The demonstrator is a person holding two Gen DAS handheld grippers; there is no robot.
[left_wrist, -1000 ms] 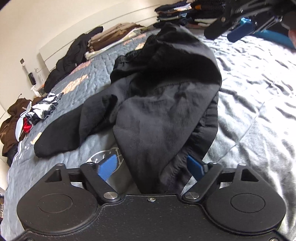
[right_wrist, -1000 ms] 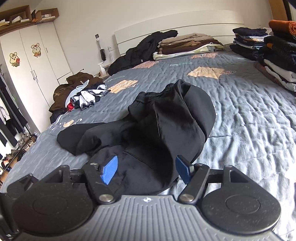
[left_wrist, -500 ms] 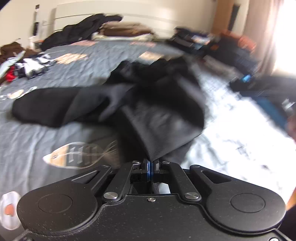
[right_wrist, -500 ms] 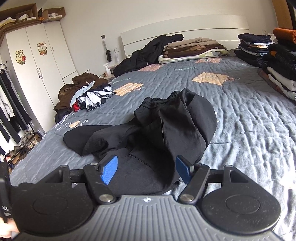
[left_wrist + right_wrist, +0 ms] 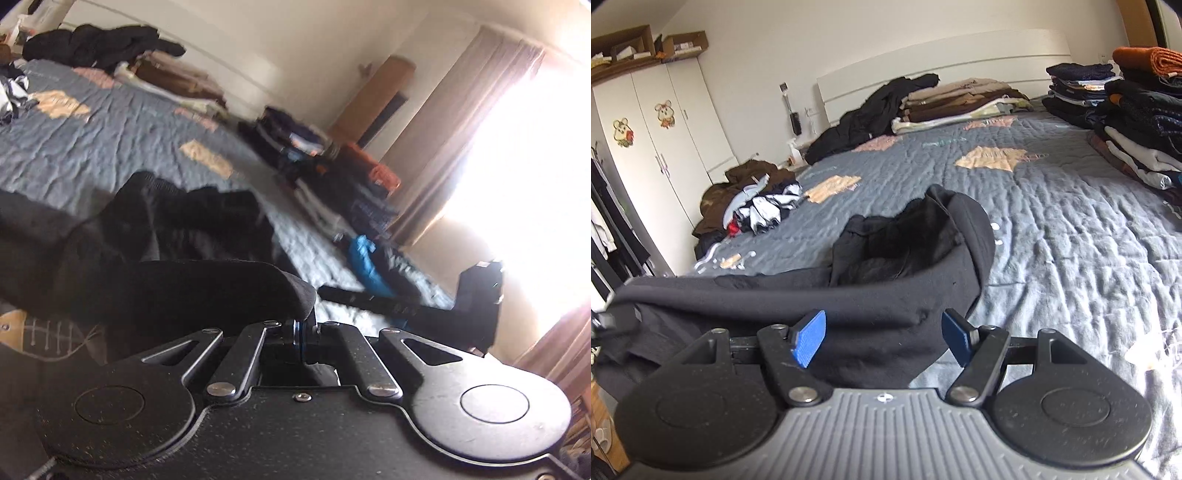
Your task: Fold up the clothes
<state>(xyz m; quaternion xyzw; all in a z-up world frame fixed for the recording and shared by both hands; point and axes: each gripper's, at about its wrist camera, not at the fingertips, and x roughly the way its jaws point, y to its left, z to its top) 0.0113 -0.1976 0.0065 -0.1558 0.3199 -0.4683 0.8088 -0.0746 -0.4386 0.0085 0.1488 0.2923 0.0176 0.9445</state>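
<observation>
Garment (image 5: 177, 291) edge pinched, left hand-held gripper (image 5: 300, 334) blurred

Garment (image 5: 886, 295) lies on the bed (image 5: 1052, 221), folded stacks (image 5: 1137, 122) at its right edge.

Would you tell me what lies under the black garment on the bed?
The grey quilt shows all around the black garment; whatever lies directly beneath is covered.
</observation>
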